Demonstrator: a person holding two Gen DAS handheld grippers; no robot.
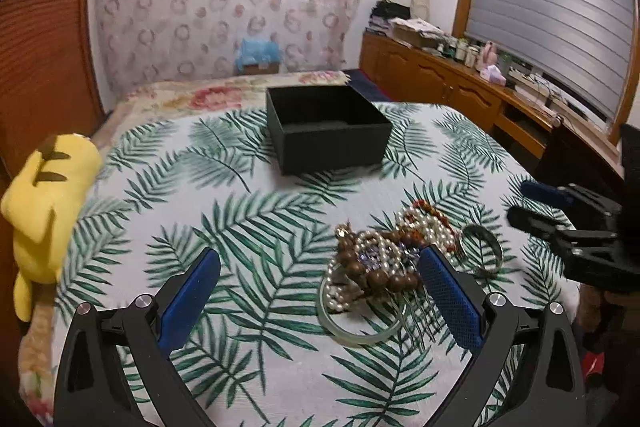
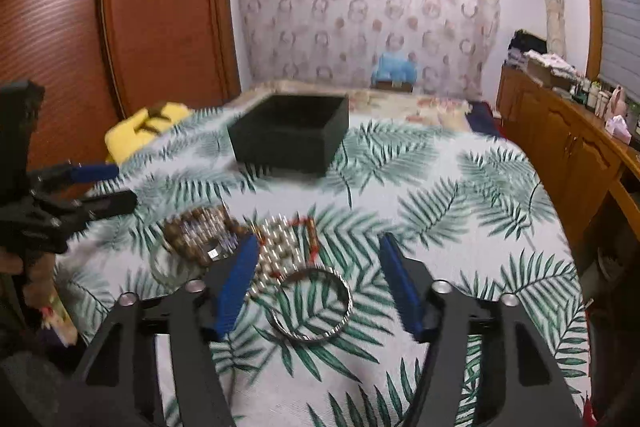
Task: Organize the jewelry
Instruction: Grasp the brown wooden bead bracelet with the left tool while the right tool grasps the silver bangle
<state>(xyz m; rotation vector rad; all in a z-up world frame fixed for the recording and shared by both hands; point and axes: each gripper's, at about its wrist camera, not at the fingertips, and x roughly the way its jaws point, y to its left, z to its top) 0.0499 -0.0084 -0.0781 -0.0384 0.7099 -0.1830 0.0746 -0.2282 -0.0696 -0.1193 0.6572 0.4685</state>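
Both open grippers flank jewelry pile (image 1: 384, 263) mid-cloth

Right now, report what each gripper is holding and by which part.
Nothing is held. The left gripper and right gripper are both open above the jewelry pile, touching none of it.

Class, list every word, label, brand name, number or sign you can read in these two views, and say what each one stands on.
None can be read.
Open black square box: plain walls, no print.
Small bottles on the wooden sideboard: any labels too small and blurred.
Stacked papers on the sideboard: no legible print.
Leaf-print cloth and yellow plush toy: pattern only, no lettering.
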